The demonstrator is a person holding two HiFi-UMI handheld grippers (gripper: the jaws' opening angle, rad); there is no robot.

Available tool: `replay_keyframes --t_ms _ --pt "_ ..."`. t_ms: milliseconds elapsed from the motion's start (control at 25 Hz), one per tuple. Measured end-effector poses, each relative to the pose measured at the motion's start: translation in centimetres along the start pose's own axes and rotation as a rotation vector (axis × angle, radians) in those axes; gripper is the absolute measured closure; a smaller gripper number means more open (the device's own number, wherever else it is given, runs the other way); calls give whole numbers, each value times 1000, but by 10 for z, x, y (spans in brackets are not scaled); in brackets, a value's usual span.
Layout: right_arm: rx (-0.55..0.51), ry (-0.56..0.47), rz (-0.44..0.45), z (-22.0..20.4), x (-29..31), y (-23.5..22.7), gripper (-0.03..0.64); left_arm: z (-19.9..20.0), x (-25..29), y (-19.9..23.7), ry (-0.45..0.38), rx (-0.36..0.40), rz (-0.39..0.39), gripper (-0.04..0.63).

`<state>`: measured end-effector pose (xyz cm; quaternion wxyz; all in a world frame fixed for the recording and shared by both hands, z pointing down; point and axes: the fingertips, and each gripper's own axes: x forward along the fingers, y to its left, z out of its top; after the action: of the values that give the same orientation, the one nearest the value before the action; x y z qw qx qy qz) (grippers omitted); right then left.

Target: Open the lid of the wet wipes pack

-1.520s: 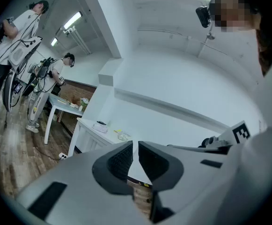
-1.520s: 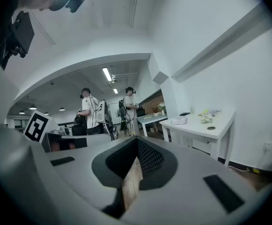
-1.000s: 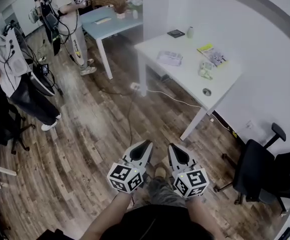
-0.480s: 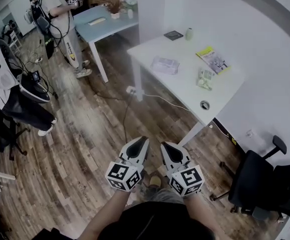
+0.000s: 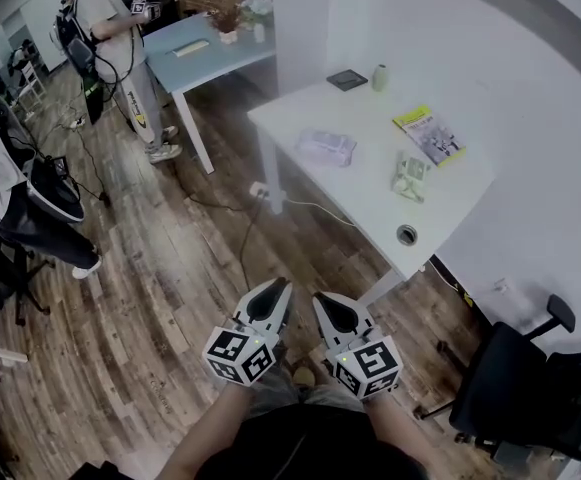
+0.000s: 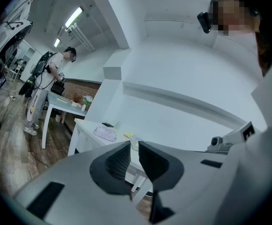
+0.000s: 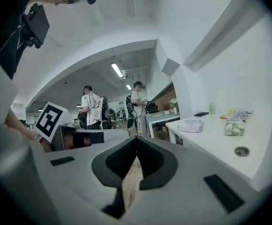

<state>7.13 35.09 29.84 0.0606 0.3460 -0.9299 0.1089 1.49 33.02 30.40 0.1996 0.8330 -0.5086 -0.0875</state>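
Pale, soft rectangular wet wipes pack [image 5: 326, 148] flat on white rectangular table [image 5: 370, 208], near its left edge, long axis aslant to that edge; print illegible. Well short of table: left gripper [image 5: 281, 285] barely parted, empty; right gripper [image 5: 320, 299] clenched, empty.

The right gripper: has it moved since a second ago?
Yes. The right gripper has come closer to the white table.

A white desk [image 5: 365, 128] standing on a wood floor [image 5: 170, 268] carries a wet wipes pack [image 5: 326, 148], a yellow booklet [image 5: 428, 133], a small greenish packet [image 5: 410, 175], a dark flat device [image 5: 347, 80] and a pale green bottle [image 5: 379, 77].
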Motion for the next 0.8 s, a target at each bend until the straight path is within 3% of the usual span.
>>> replay_keyframes --t_ms 360,600,800 --pt "49 15 -36 -6 11 -39 600 1 33 11 -24 -48 -9 552" --pt "70 31 -84 -6 33 -79 600 0 77 12 -1 -101 -131 552" --pt "89 56 -110 -4 66 -116 600 6 124 38 21 -94 -140 553"
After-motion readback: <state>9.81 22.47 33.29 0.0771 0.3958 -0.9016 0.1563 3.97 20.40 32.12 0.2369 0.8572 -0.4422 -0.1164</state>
